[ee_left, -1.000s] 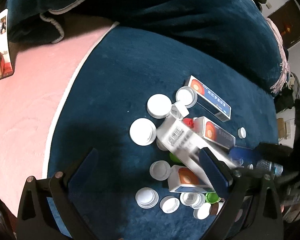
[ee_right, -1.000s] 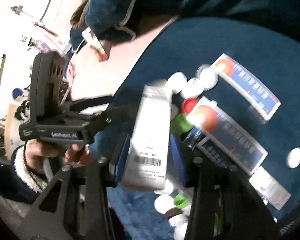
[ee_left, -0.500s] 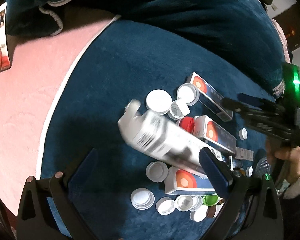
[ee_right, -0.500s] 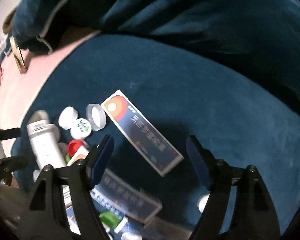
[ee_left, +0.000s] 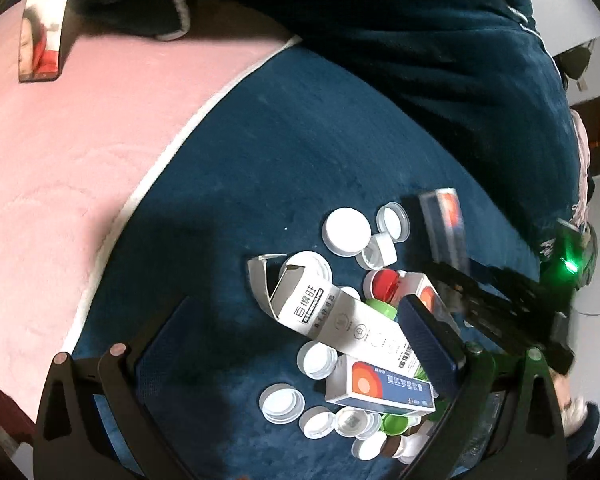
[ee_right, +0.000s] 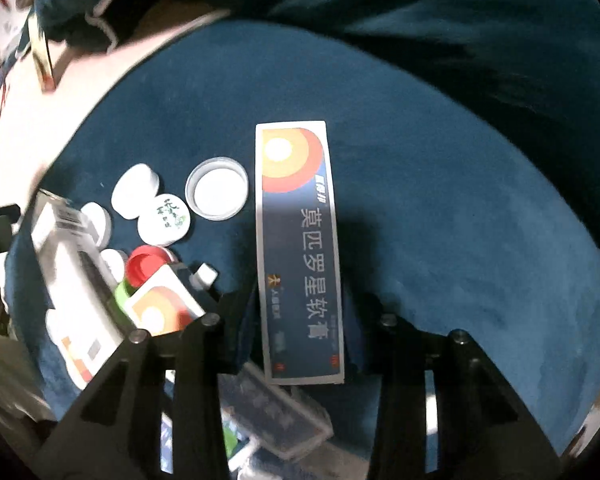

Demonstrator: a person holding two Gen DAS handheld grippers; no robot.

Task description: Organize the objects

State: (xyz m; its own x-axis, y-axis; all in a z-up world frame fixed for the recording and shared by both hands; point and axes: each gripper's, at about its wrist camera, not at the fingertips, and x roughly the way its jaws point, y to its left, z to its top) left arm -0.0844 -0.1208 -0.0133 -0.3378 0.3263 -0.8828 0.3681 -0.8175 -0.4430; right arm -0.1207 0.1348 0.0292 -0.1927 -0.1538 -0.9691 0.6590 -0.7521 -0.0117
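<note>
My right gripper [ee_right: 302, 312] has its jaws closing around a long blue box with an orange circle [ee_right: 298, 248], one pad against each long side. In the left wrist view that box [ee_left: 444, 220] is blurred and tipped up off the blue blanket [ee_left: 300, 140]. An opened white carton [ee_left: 340, 316] lies across the pile of caps and boxes, one end beside my left gripper's right finger [ee_left: 428, 340]. My left gripper [ee_left: 296, 344] hangs open above the pile with nothing between its pads.
Several white caps [ee_left: 348, 230], a red cap [ee_left: 384, 280], green caps and two more orange-and-blue boxes [ee_left: 380, 384] crowd the blanket's near part. A pink blanket [ee_left: 60, 160] lies left, with a phone [ee_left: 40, 40] on it. Bunched dark fabric [ee_left: 380, 40] lies behind.
The right gripper let go of the white carton, which dropped onto the pile. It then swung right, came down and closed around the long blue box, which has tipped up.
</note>
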